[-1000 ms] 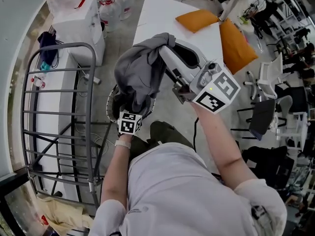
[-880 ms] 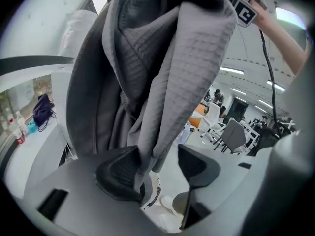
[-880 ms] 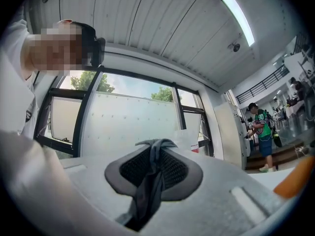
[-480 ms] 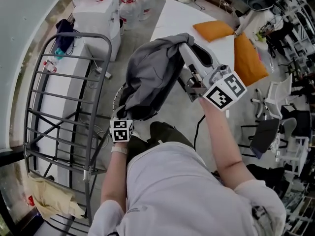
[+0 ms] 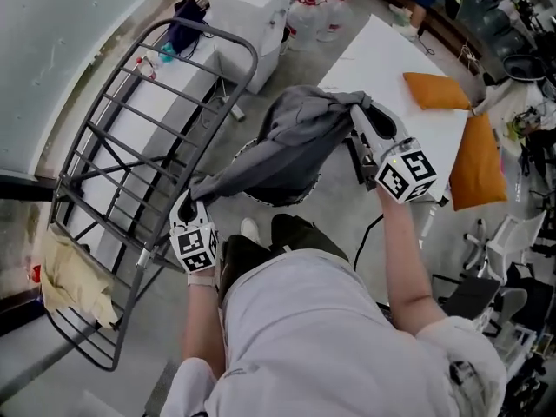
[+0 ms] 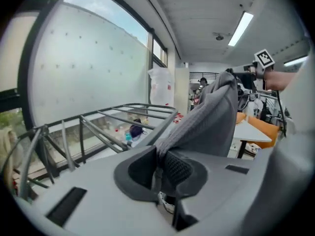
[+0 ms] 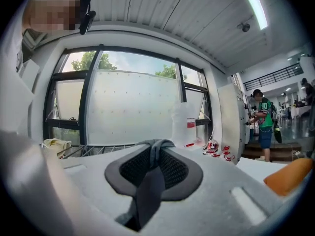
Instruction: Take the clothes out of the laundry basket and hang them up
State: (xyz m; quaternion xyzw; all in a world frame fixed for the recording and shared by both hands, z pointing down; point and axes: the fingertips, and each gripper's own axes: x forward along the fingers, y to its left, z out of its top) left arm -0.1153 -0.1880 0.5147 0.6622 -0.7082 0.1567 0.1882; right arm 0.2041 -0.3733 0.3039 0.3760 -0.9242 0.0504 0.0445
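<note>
Garment (image 5: 291,150), grey, stretched above laundry basket (image 5: 261,200), long axis running from right gripper (image 5: 354,107), clamped on its upper end, down to left gripper (image 5: 191,198), jaws just closed on its lower corner, nearer drying rack (image 5: 217,31) at its left.

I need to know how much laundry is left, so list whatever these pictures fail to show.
- Inside of the laundry basket: head view, the grey garment stretched between the left gripper and right gripper covers all but a strip of rim.
- Garment type: bunched in every view, no sleeves or collar readable.
- Beige cloth on the drying rack: head view, too small to identify.
</note>
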